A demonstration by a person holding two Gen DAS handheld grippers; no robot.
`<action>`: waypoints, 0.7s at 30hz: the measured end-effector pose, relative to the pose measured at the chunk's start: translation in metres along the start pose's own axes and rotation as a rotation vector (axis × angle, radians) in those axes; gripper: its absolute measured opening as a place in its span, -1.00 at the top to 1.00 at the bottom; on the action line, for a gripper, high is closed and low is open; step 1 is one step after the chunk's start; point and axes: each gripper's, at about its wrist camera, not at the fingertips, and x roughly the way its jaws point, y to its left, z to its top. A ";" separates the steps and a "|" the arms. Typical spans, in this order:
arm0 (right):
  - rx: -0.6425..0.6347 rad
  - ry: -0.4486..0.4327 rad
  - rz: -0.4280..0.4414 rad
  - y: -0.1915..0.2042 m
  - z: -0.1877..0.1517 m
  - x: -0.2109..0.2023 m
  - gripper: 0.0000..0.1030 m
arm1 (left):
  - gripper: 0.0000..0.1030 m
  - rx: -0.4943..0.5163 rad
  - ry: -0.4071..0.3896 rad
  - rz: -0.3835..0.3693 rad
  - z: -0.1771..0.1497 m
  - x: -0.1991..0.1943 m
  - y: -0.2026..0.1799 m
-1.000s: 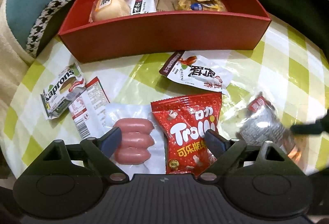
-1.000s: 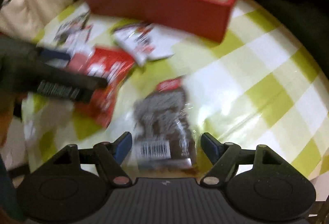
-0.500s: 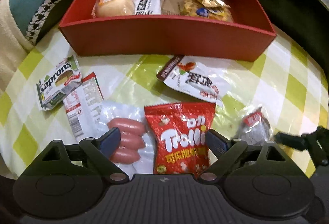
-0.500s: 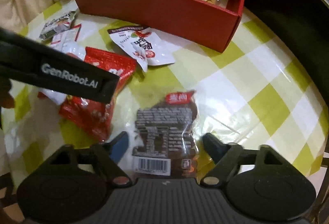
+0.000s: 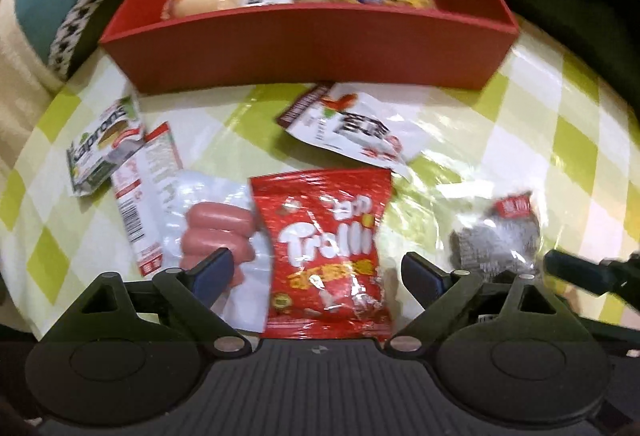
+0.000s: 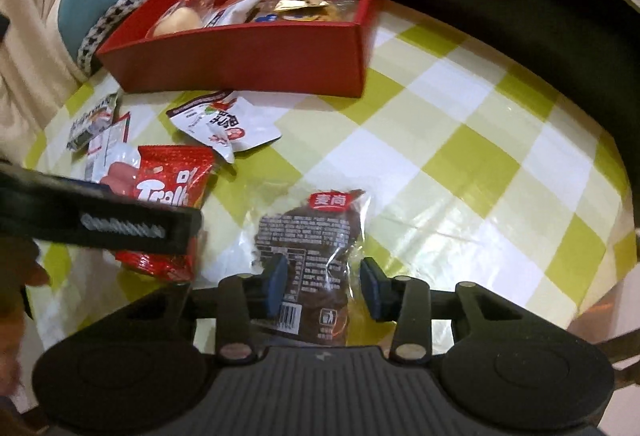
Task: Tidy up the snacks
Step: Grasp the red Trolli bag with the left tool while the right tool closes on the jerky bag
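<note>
**Brown pack between right fingers, not yet pinched**

Brown cake pack (image 6: 310, 260) sits between the right gripper (image 6: 323, 286) pads, fingers partly closed, a gap showing on the right side; left pad looks close to or touching the wrapper, can't tell for sure. Not gripped yet by my read. Pack's long axis runs straight away from the gripper toward the red box (image 6: 256, 54), so the pads close across its short width, good for a pinch. Barcode end nearest, red label end farthest.

Left gripper (image 5: 320, 272) is wide open, holding nothing, hovering over the Trolli bag (image 5: 326, 252), which lies between its fingers with its long axis also pointing at the box. Sausages (image 5: 218, 236) just left of Trolli, under the left finger. Right arm is clearly nearer the brown pack; left is nearer Trolli.

Farther out, toward the box: white pouch (image 5: 352, 130) just in front of the box wall, Kaprons pack (image 5: 106, 148) to the box's front-left. Box already holds several snacks along its back. Checked tablecloth (image 6: 460, 156) under everything.

Likely next: close right fingers, lift, carry to box.
</note>
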 end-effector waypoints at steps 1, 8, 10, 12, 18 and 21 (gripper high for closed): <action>-0.002 -0.001 -0.003 0.000 -0.002 -0.001 0.04 | -0.83 0.015 -0.005 0.023 0.000 0.003 -0.005; 0.017 -0.012 -0.001 -0.007 -0.002 -0.005 -0.12 | -0.24 0.056 -0.030 0.038 -0.001 0.008 -0.010; 0.043 -0.039 0.002 -0.013 0.001 -0.012 -0.21 | -0.18 0.041 -0.002 -0.016 0.000 0.005 0.001; 0.080 -0.057 0.026 -0.020 0.003 -0.018 -0.46 | -0.15 0.082 -0.007 -0.010 -0.002 0.003 0.006; 0.041 0.004 0.001 -0.001 0.008 -0.002 -0.57 | -0.13 0.119 0.001 -0.077 -0.004 -0.008 0.025; 0.001 0.054 -0.005 0.016 0.006 0.011 -0.57 | -0.14 0.149 -0.009 -0.105 -0.001 -0.014 0.034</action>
